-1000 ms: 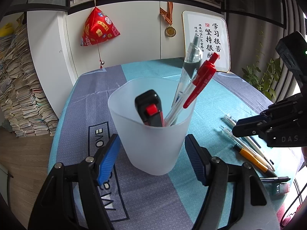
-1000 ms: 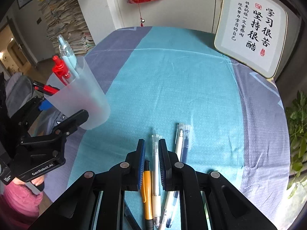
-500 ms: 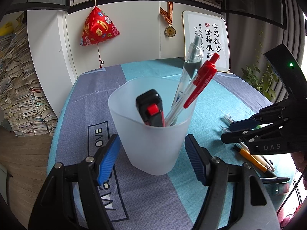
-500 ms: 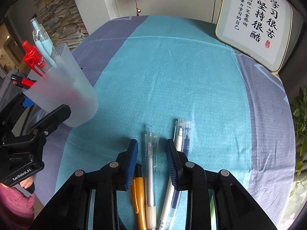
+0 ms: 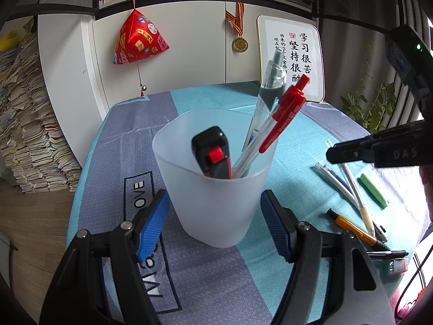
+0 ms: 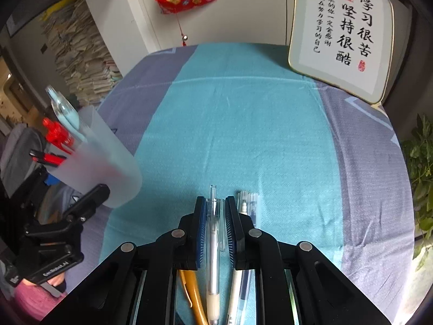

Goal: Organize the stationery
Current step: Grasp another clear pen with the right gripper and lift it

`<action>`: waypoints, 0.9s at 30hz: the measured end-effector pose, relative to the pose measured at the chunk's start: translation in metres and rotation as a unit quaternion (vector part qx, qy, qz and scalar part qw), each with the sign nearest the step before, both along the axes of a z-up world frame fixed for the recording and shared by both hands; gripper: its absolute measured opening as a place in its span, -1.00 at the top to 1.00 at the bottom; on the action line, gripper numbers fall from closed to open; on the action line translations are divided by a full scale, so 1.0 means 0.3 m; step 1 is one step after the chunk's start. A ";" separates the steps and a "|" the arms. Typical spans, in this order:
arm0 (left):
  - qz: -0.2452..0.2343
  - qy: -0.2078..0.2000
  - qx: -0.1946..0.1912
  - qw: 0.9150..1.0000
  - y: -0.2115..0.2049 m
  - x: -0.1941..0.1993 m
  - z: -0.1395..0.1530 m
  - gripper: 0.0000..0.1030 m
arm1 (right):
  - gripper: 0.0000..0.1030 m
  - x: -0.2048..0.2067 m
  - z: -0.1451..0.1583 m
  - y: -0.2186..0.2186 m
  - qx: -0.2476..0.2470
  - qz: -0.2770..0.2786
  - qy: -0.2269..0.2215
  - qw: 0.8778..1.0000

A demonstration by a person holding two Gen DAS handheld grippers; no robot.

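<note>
Now the right gripper (image 6: 214, 226) is closing its jaws on the clear pen (image 6: 212, 243) — half a second ago they stood wider. Left gripper (image 5: 215, 223) holds the cup (image 5: 216, 187) at nine o'clock — pen goes there next.

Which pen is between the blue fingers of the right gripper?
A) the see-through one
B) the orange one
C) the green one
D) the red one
A: in the right wrist view the clear pen lies between the closing jaws of the right gripper, while the orange pen lies off to one side on the cloth.
</note>
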State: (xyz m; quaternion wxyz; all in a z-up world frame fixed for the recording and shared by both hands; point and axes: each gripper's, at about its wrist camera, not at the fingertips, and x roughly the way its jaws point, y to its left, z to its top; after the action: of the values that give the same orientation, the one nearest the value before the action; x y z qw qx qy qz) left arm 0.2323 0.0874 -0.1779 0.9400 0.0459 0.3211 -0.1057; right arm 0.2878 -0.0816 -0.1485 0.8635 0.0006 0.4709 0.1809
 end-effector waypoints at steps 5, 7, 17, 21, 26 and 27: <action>0.000 0.000 0.000 1.000 0.001 0.001 0.000 -0.34 | 0.78 -0.044 0.110 -0.031 0.022 -0.010 -0.039 0.999; 0.000 0.000 0.001 1.000 0.000 -0.001 0.001 -0.34 | 0.78 -0.057 0.141 -0.029 0.026 -0.011 -0.049 0.998; 0.000 -0.001 0.001 1.000 0.001 0.000 0.003 -0.34 | 0.78 -0.113 0.290 -0.008 0.032 -0.009 -0.106 0.994; 0.000 -0.001 0.001 1.000 0.001 0.000 0.003 -0.34 | 0.78 -0.120 0.383 0.034 0.042 0.007 -0.138 0.990; 0.000 -0.001 0.001 1.000 0.001 0.000 0.003 -0.34 | 0.78 -0.129 0.510 0.117 0.058 0.033 -0.186 0.980; 0.000 -0.001 0.001 1.000 0.001 0.000 0.003 -0.34 | 0.78 -0.130 0.534 0.133 0.063 0.038 -0.196 0.978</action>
State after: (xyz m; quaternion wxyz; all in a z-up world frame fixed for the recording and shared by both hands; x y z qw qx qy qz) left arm 0.2322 0.0876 -0.1771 0.9402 0.0471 0.3207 -0.1051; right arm 0.2489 -0.0416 0.0118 0.9297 0.0018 0.2799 0.2394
